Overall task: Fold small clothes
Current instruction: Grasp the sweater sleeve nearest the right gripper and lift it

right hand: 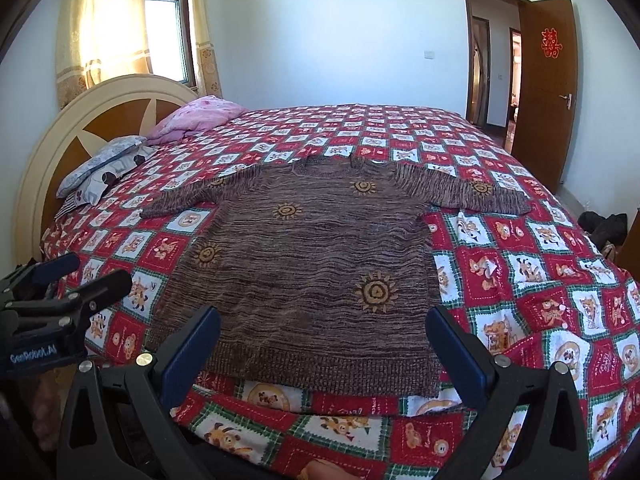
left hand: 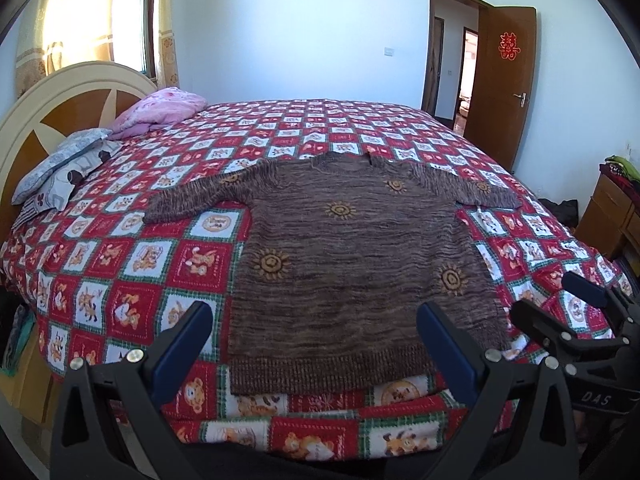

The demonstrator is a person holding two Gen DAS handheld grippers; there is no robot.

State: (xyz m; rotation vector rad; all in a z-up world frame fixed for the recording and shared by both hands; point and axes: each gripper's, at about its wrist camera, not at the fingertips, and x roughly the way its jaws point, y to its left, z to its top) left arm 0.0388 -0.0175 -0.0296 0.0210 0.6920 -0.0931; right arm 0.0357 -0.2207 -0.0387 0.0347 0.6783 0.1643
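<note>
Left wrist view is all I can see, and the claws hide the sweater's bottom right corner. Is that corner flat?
Observer: Yes. The right wrist view shows that hem corner of the sweater lying flat on the quilt.
Operator: What does my left claw look like from over there?
Observer: The left claw is open and empty, left of the sweater, with GenRobot.AI written on its side.
</note>
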